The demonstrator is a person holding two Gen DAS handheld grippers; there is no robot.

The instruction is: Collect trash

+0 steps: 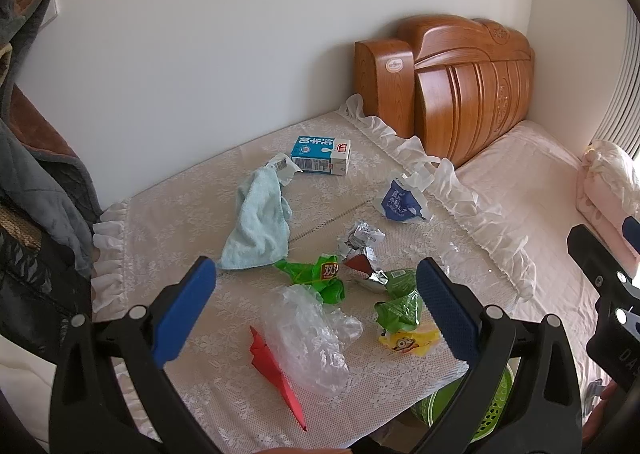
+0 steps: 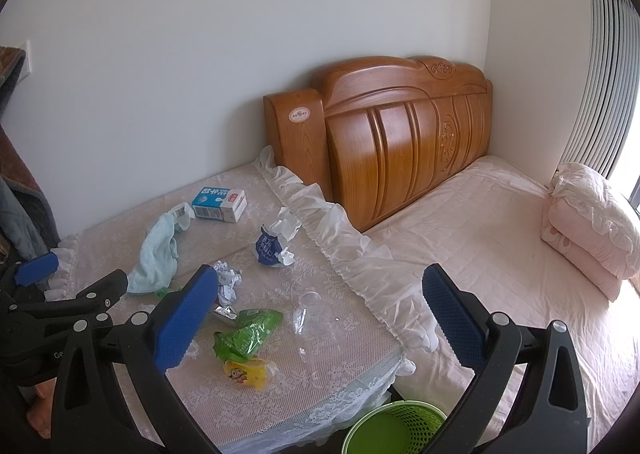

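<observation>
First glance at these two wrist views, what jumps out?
The litter on the lace-covered table: a blue-and-white milk carton at the far side, crumpled green snack wrappers and a red folded paper plane nearer the open left gripper. Then the carved wooden headboard of the pink bed on the right. A green mesh waste basket sits below the table's near corner, by the open right gripper.
</observation>
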